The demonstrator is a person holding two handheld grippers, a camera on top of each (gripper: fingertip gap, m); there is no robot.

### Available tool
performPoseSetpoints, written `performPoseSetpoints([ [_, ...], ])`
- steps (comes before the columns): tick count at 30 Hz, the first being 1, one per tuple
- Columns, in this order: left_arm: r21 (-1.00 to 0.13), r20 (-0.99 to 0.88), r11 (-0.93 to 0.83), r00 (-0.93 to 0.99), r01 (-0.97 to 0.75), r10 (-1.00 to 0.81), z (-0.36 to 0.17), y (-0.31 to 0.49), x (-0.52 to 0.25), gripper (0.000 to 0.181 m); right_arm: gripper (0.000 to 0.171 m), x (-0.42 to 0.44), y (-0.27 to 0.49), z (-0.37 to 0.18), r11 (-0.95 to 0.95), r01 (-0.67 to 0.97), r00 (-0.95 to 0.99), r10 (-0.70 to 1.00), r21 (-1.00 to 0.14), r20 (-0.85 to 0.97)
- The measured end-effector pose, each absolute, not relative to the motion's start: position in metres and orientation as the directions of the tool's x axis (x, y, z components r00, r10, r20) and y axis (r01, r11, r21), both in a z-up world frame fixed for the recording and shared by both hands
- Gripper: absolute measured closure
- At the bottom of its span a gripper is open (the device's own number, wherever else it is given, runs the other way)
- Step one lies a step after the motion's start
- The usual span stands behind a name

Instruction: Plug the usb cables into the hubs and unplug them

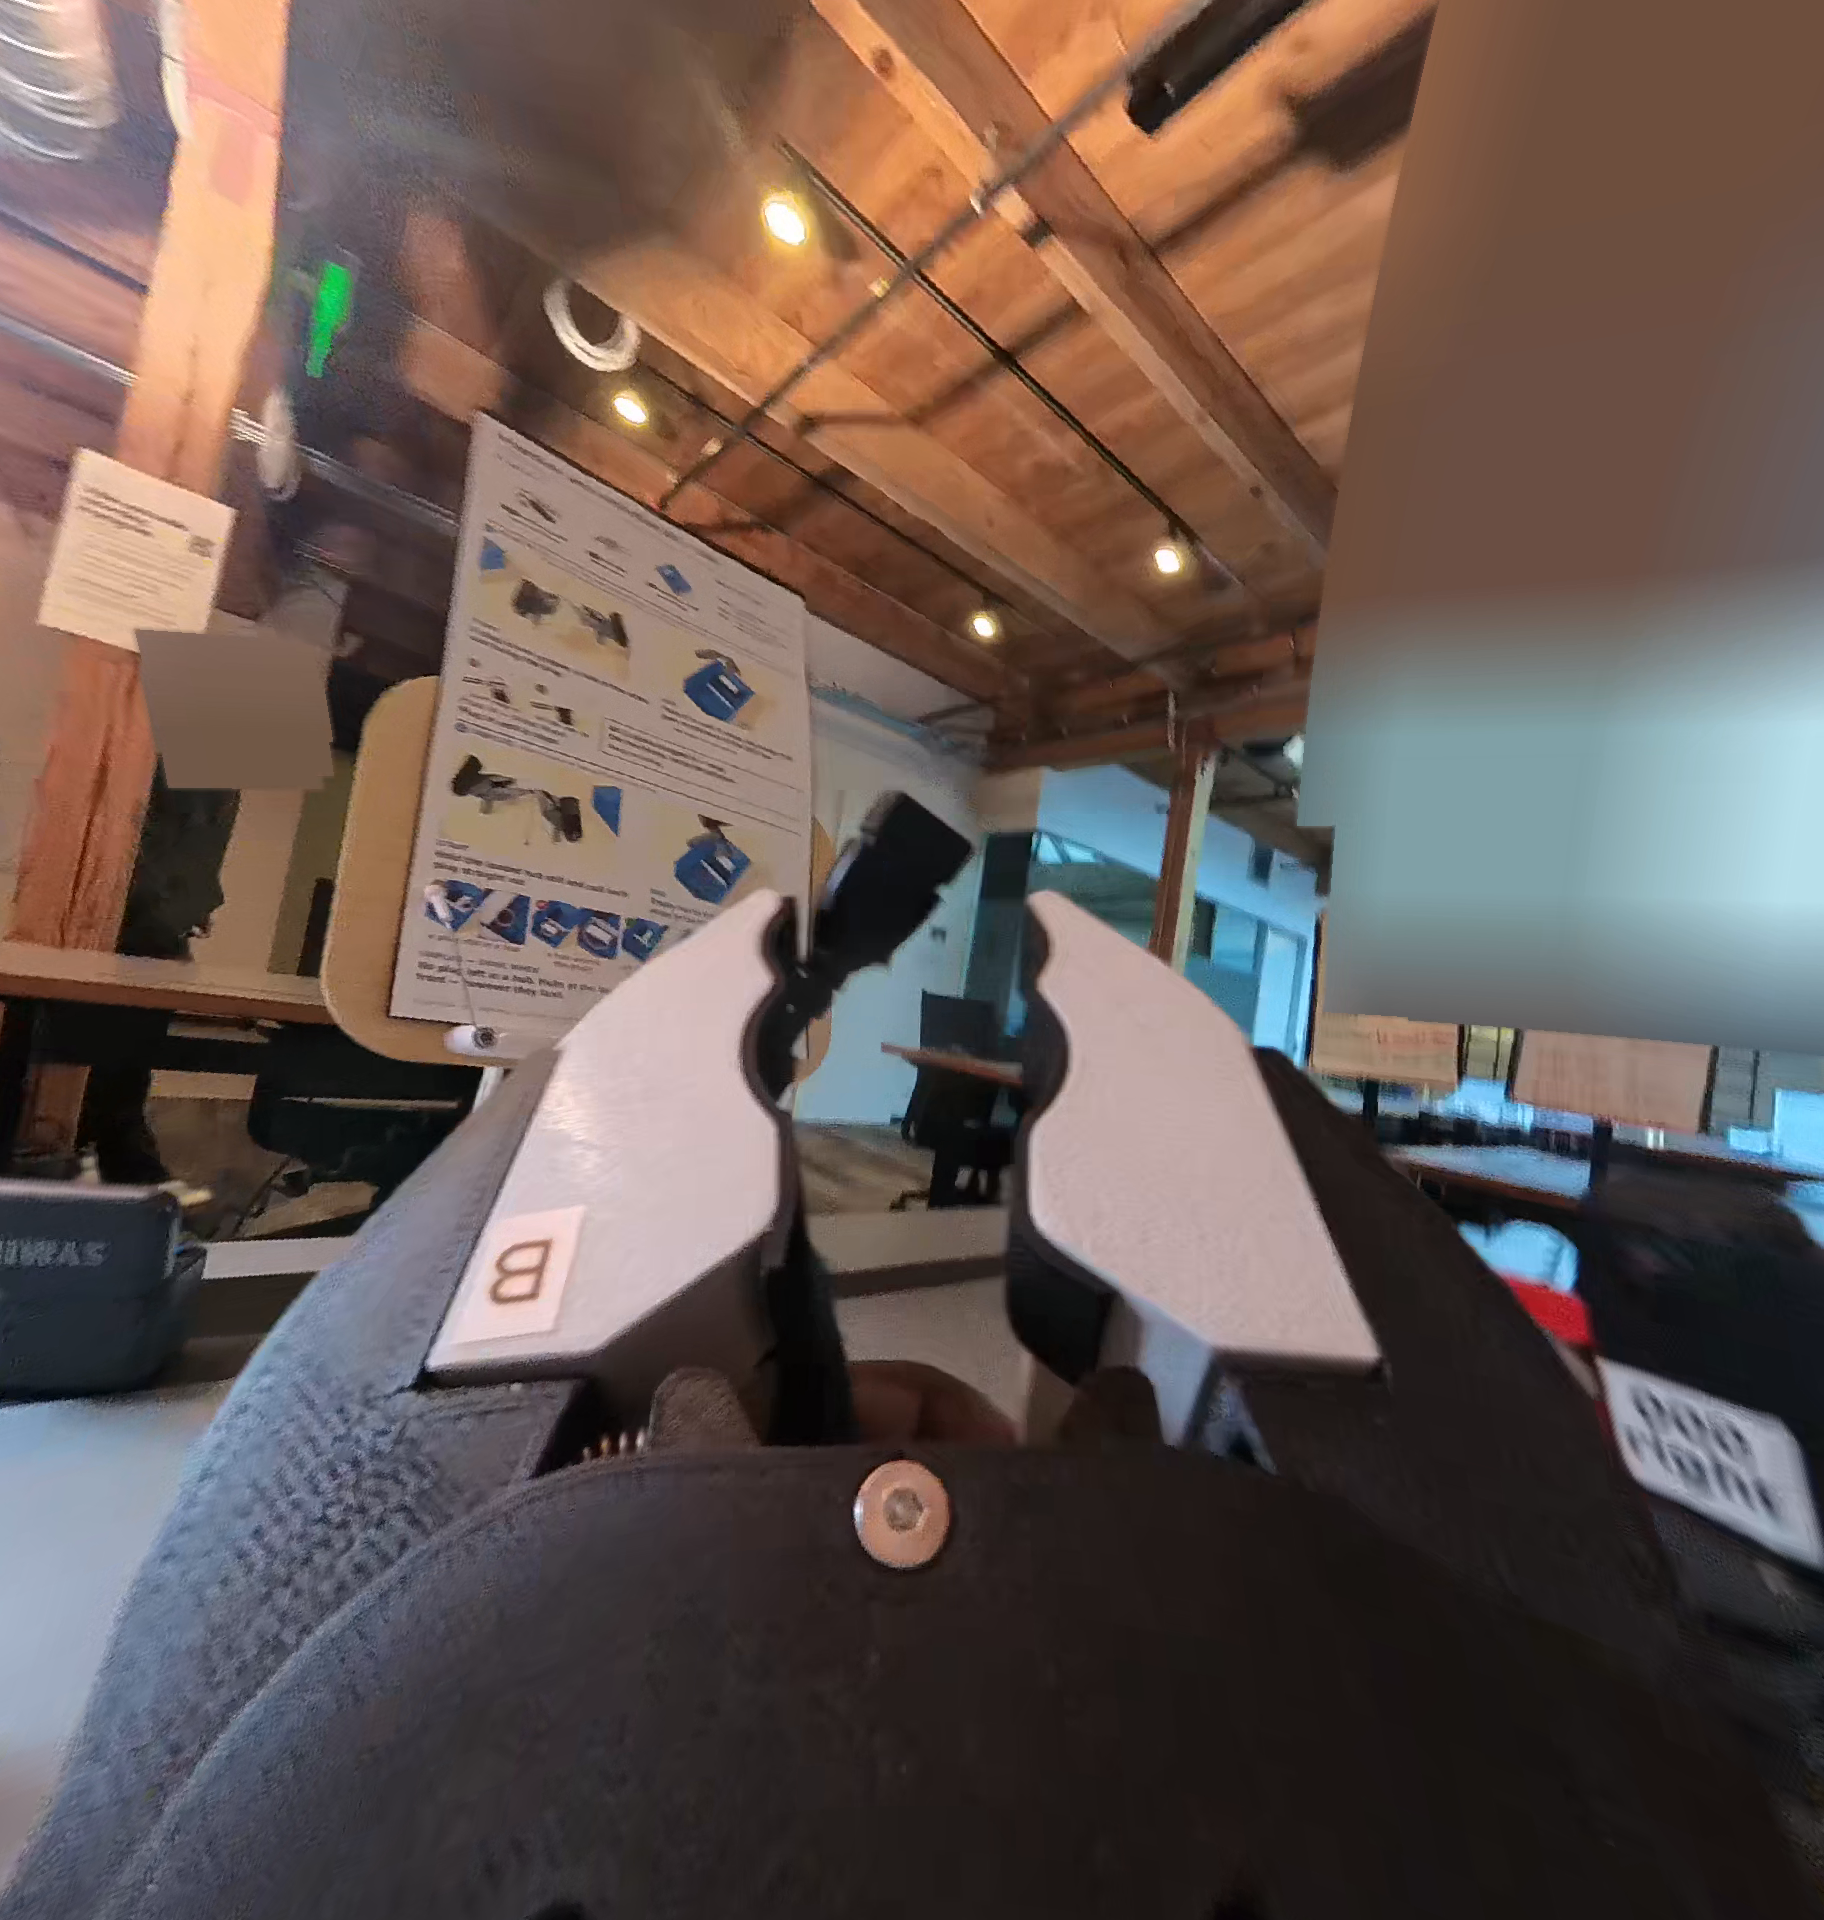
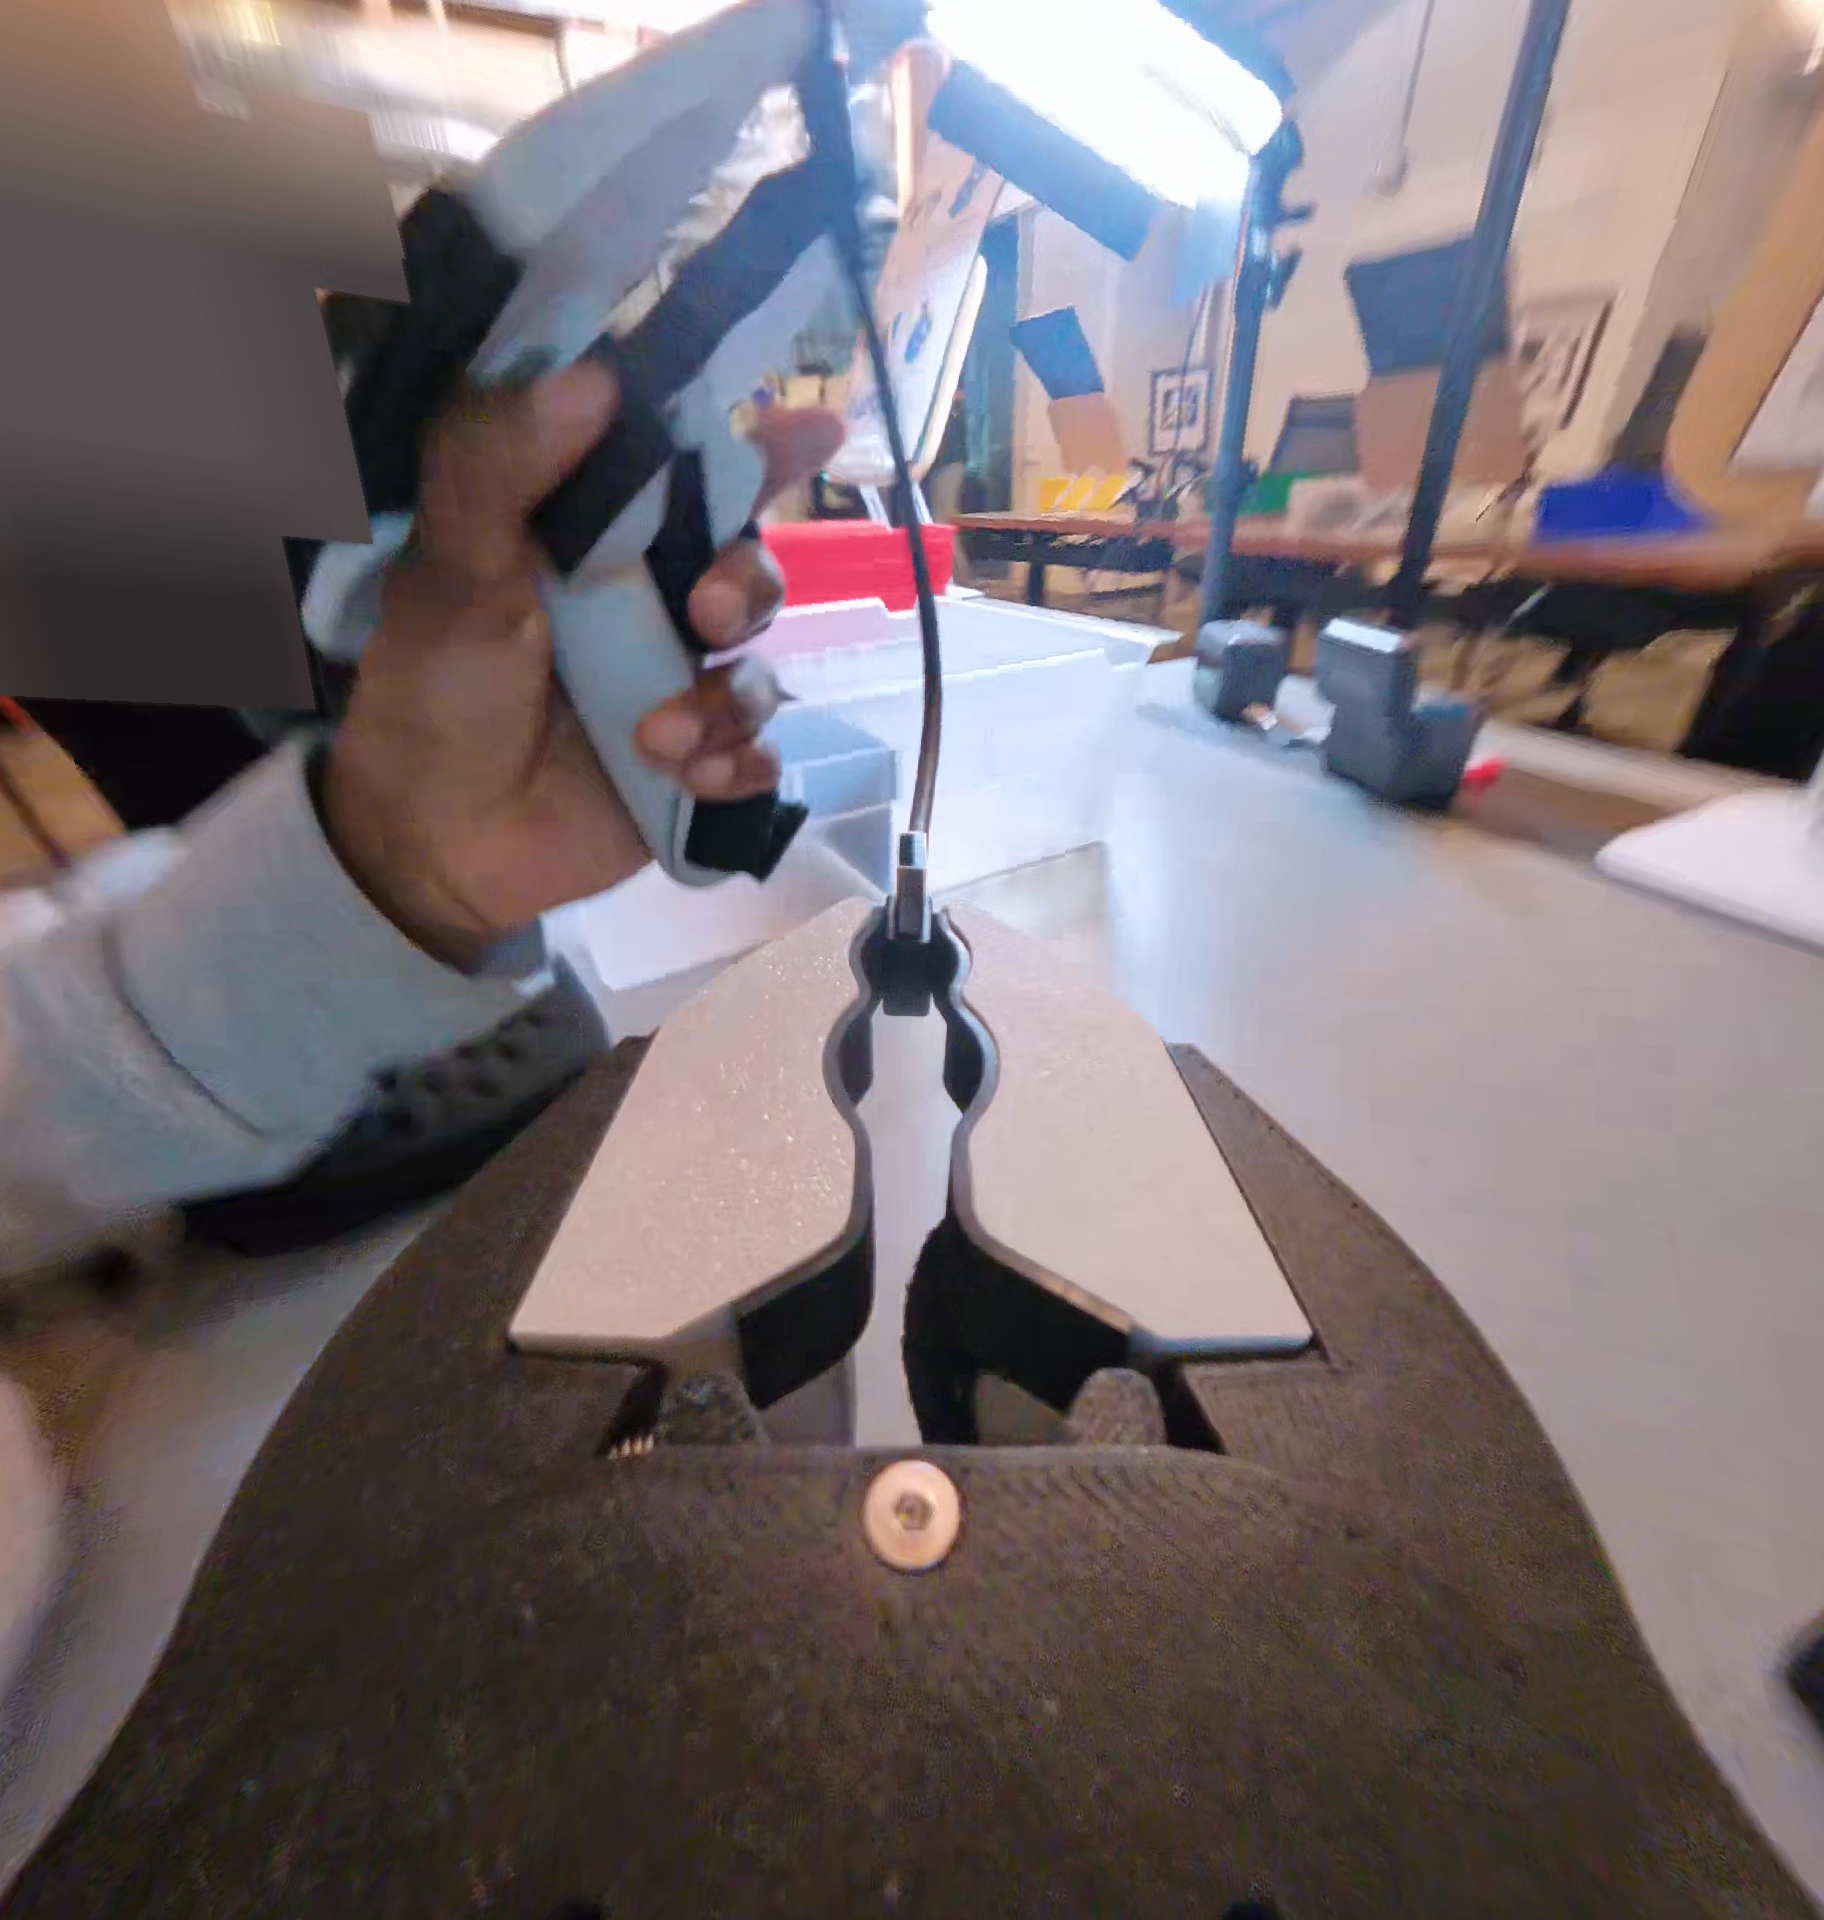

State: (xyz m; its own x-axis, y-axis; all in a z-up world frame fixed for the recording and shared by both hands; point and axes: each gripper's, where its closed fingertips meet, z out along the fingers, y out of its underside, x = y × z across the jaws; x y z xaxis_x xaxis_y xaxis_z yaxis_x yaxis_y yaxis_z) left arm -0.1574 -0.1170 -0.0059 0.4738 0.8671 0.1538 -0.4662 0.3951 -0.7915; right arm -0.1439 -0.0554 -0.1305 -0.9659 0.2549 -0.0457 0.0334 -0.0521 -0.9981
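My right gripper (image 2: pixel 908 940) is shut on the silver plug (image 2: pixel 910 883) of a thin black USB cable (image 2: pixel 923 644), low over the grey table (image 2: pixel 1407 1143). The cable rises to the left gripper, whose grey handle (image 2: pixel 617 644) a hand (image 2: pixel 472 727) holds up at the upper left. In the left wrist view my left gripper (image 1: pixel 906 914) points up at the ceiling with its jaws apart. The cable's thick black end (image 1: pixel 892 873) leans against the left finger (image 1: pixel 669 1091) only. No hub is clearly in view.
A clear plastic bin (image 2: pixel 991 675) and a red bin (image 2: pixel 856 556) stand behind the cable. A light stand (image 2: pixel 1240 416) and black boxes (image 2: pixel 1386 707) are at the back right. A poster board (image 1: pixel 617 748) and a black case (image 1: pixel 56 1278) stand to the left.
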Motion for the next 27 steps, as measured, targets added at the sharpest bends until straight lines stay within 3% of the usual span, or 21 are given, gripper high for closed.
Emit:
performPoseSetpoints([
  [2, -0.842, 0.056, 0.286, 0.453, -0.457, 0.890, -0.011, -0.105, -0.161, 0.118, 0.164, -0.150, -0.049, -0.123, -0.153, 0.275, -0.942, 0.156, -0.949, -0.298],
  [4, -0.872, -0.070, 0.151, 0.425, -0.465, 0.903, -0.016, -0.094, -0.161, 0.108, 0.163, -0.158, -0.043, -0.117, -0.227, 0.455, -0.875, 0.064, -0.861, -0.480],
  [7, -0.838, -0.257, -0.017, 0.368, -0.546, 0.894, -0.016, -0.082, -0.151, 0.106, 0.163, -0.164, -0.033, -0.106, -0.305, 0.618, -0.773, -0.069, -0.724, -0.631],
  [9, -0.879, -0.235, -0.020, 0.396, -0.476, 0.888, -0.026, -0.078, -0.155, 0.121, 0.163, -0.166, -0.027, -0.098, -0.350, 0.668, -0.732, -0.150, -0.657, -0.665],
  [12, -0.946, 0.154, 0.297, 0.621, -0.133, 0.769, -0.047, -0.067, -0.169, 0.129, 0.163, -0.167, -0.020, -0.091, -0.402, 0.653, -0.744, -0.183, -0.642, -0.642],
  [14, -0.857, 0.445, 0.494, 0.697, 0.148, 0.562, -0.061, -0.057, -0.174, 0.130, 0.163, -0.165, -0.018, -0.085, -0.432, 0.618, -0.774, -0.191, -0.657, -0.603],
  [16, -0.736, 0.609, 0.596, 0.698, 0.321, 0.376, -0.068, -0.050, -0.174, 0.136, 0.163, -0.161, -0.016, -0.080, -0.456, 0.576, -0.808, -0.191, -0.678, -0.558],
  [19, -0.713, 0.631, 0.557, 0.737, 0.425, 0.245, -0.073, -0.029, -0.162, 0.153, 0.163, -0.158, -0.016, -0.076, -0.471, 0.540, -0.833, -0.184, -0.697, -0.521],
  [22, -0.763, 0.574, 0.514, 0.775, 0.391, 0.263, -0.074, -0.017, -0.155, 0.174, 0.163, -0.154, -0.018, -0.076, -0.462, 0.544, -0.833, -0.202, -0.700, -0.514],
  [27, -0.790, 0.522, 0.512, 0.807, 0.337, 0.274, -0.070, -0.018, -0.151, 0.176, 0.163, -0.148, -0.019, -0.073, -0.468, 0.492, -0.867, -0.185, -0.734, -0.463],
])
